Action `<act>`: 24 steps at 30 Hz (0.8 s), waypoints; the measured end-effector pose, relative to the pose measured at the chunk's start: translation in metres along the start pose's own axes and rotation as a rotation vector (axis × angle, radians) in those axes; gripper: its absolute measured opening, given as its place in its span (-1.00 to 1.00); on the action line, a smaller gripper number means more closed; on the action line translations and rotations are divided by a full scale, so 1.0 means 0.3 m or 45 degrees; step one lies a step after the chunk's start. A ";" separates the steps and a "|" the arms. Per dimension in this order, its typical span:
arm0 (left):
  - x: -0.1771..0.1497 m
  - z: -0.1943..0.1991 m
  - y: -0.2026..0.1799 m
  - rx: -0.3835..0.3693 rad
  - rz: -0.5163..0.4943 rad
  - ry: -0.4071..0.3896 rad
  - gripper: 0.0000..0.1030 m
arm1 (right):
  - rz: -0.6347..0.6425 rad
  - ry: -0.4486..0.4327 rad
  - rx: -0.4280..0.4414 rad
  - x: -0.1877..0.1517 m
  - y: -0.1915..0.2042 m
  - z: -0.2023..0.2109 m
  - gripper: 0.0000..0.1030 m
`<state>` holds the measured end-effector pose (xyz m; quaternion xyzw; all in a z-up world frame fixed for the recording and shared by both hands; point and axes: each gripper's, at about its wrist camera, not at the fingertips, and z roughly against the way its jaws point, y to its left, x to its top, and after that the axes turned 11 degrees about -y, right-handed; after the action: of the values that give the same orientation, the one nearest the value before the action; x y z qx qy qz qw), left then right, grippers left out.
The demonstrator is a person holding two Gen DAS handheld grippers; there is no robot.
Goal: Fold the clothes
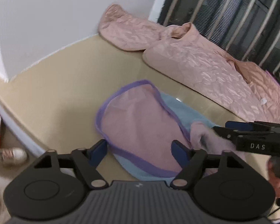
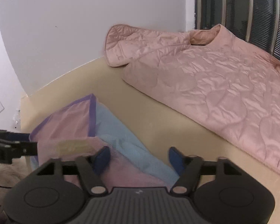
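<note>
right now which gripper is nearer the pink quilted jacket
Right. The right gripper hangs over the small garment's jacket-side edge; the left gripper is over its far side from the pink quilted jacket.

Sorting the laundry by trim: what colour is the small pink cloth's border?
Purple border, clearest in the left wrist view.

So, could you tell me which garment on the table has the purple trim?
The small pink-and-blue garment nearest both grippers; the quilted pink jacket by the wall has none.
</note>
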<state>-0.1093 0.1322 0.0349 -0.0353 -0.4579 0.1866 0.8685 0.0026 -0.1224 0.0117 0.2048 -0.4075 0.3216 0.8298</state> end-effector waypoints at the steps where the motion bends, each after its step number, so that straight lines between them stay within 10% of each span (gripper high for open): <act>1: -0.003 -0.005 -0.014 0.004 -0.043 -0.010 0.37 | -0.003 0.003 -0.037 -0.012 -0.002 0.004 -0.43; 12: 0.040 -0.199 -0.192 -0.386 -0.202 -0.020 0.38 | -0.286 -0.069 -0.407 -0.236 0.114 0.323 -0.40; 19: 0.083 -0.199 -0.082 -0.494 0.114 0.023 0.48 | -0.383 -0.318 -0.287 -0.203 0.079 0.435 -0.34; 24: 0.079 -0.108 -0.042 -0.461 0.111 0.017 0.63 | -0.128 -0.194 -0.053 -0.152 0.208 0.250 -0.46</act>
<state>-0.0674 0.1324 0.0376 -0.2122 -0.4762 0.1382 0.8421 -0.1030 -0.1400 0.0234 0.2315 -0.4654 0.2544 0.8155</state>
